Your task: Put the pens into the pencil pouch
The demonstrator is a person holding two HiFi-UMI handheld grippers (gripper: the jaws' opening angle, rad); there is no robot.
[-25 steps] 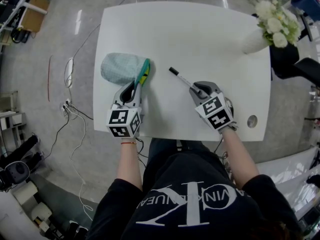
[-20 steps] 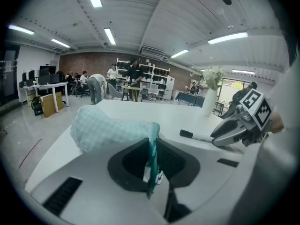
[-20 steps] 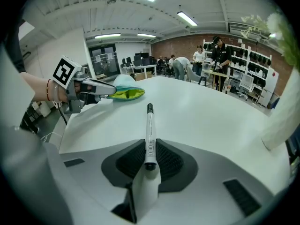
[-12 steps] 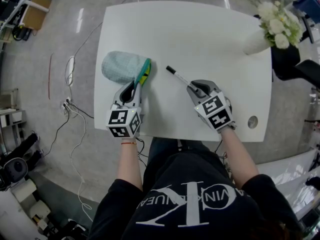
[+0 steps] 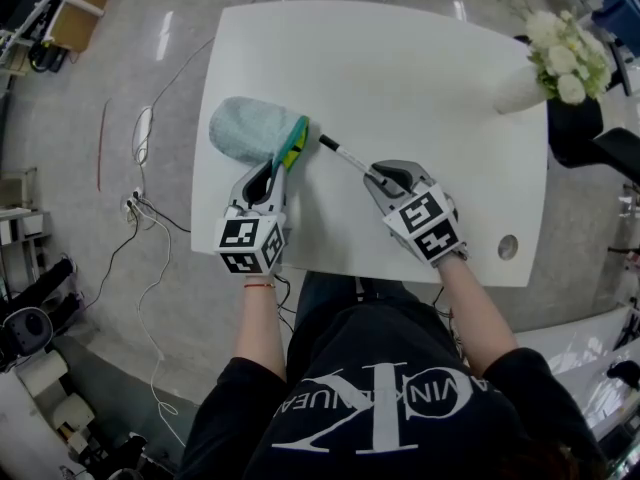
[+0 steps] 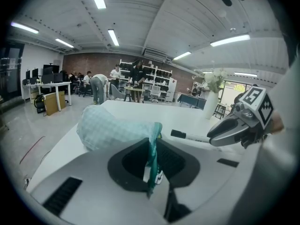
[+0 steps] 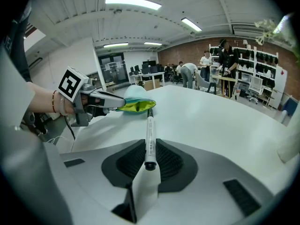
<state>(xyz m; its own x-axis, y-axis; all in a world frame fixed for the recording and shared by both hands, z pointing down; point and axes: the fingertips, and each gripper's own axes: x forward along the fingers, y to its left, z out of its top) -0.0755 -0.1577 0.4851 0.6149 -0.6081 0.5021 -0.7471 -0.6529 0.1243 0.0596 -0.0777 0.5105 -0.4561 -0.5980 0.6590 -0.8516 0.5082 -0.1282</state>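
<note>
While the left gripper (image 5: 275, 173) pins the green rim of the pale teal fabric pencil pouch (image 5: 248, 130) on the white counter (image 5: 430, 78), the head view shows the right gripper (image 5: 380, 176) aiming a white pen with a black cap (image 5: 345, 155) at the pouch mouth, cap tip just beside it.

Left gripper view: its fingers (image 6: 130, 161) are nearly together, clamped on the pouch rim.

Right gripper view: its fingers (image 7: 169, 161) grip the pen's rear end, with the yellow-lined mouth straight ahead.

Insertion appears in hand. The next move likely calls for sliding the pen in lengthwise, then letting go.
</note>
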